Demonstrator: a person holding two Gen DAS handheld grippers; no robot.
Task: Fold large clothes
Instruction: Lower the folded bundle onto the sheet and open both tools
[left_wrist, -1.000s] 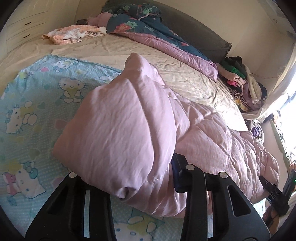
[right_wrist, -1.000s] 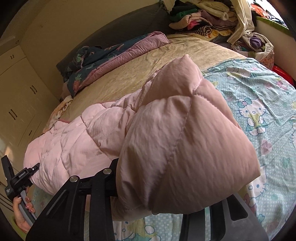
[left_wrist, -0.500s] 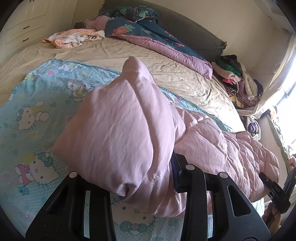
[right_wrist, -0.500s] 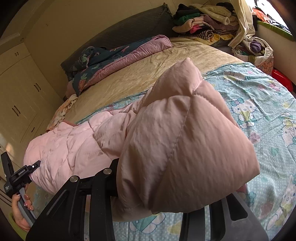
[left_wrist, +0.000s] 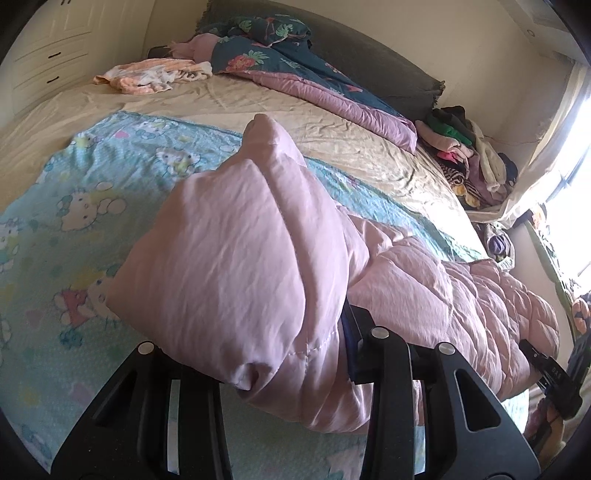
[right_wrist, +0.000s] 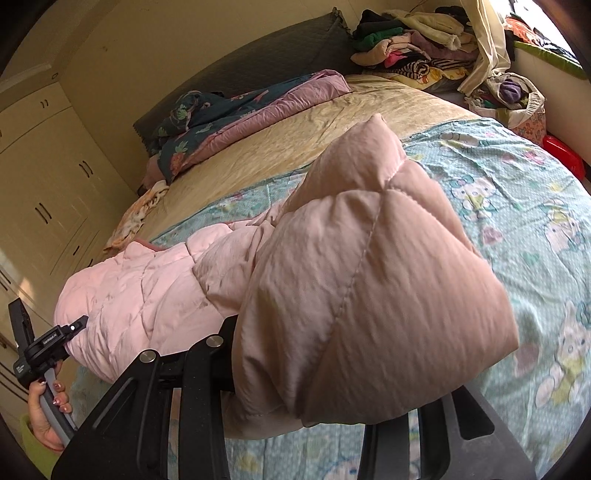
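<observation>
Pink quilted fabric fills the centre of the left wrist view: a puffy padded jacket (left_wrist: 258, 258), stitched in diamond panels, lies across a pale blue cartoon-print blanket (left_wrist: 74, 221) on the bed (left_wrist: 314, 122). One bunched end of the jacket is lifted in a rounded, smooth-faced lump. The left gripper (left_wrist: 280, 373) has its black fingers closed on that lump, with fabric bulging out between and over them. The rest of the jacket trails to the right, where its far end meets the other gripper at the frame edge. Beyond the blanket the bed shows a creased beige sheet. A dark floral duvet (left_wrist: 288, 70) with a mauve underside lies crumpled at the headboard. A small peach cloth (left_wrist: 147, 75) lies near the white drawers (left_wrist: 48, 48). A mixed pile of clothes (left_wrist: 465, 155) sits at the far right corner of the bed.

In the right wrist view the jacket (right_wrist: 369, 302) again dominates, its near end a thick folded wedge with visible seam lines, shaded tan-pink. The right gripper (right_wrist: 314, 398) holds this wedge; its fingers are closed on it and largely buried under the fabric. The paler pink body of the jacket runs left to the left gripper (right_wrist: 44, 350), held in the person's hand (right_wrist: 46, 413). A light fabric bag (right_wrist: 517, 99) beside the bed holds clothes, with a purple item on top. A red object (right_wrist: 563, 155) lies just below the bag; its type cannot be determined. Cream wardrobe doors (right_wrist: 48, 192) line the left wall.
</observation>
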